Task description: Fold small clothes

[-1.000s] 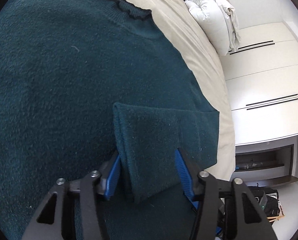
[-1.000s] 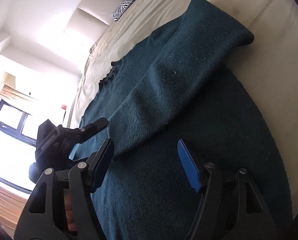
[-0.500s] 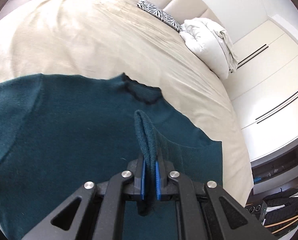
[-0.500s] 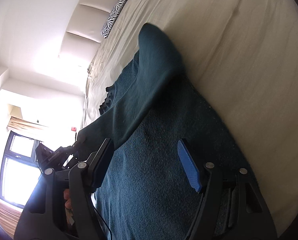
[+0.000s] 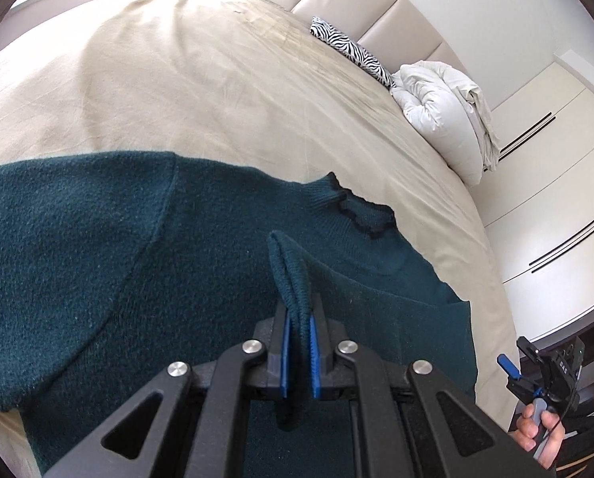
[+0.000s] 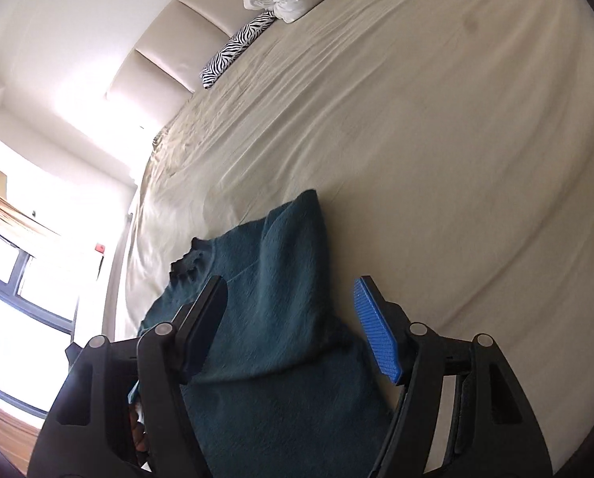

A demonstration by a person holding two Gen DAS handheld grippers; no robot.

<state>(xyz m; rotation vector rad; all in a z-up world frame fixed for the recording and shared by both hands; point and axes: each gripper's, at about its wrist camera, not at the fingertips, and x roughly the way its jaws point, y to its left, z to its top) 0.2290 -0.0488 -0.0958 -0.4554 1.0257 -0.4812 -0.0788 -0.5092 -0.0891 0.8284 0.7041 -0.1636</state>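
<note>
Lifting sweater cuff (image 5: 293, 279) higher, left hand-held gripper (image 5: 297, 352) clamped

Ahead of your tongs stretches the beige bedsheet (image 5: 225, 91). Far beyond them, a zebra-print pillow (image 5: 350, 49) lies against the padded headboard (image 5: 372, 12), just beside a bundled white duvet (image 5: 444, 111). White wardrobe doors (image 5: 551, 183) stand off to their right.

Home bedroom: wide bed (image 5: 225, 91), padded headboard (image 5: 376, 8), duvet (image 5: 444, 107), wardrobe doors (image 5: 544, 167)

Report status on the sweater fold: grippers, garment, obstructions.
Left gripper shut on sleeve cuff. Right gripper open, empty. Teal sweater flat on bed. Nothing obstructing.
</note>
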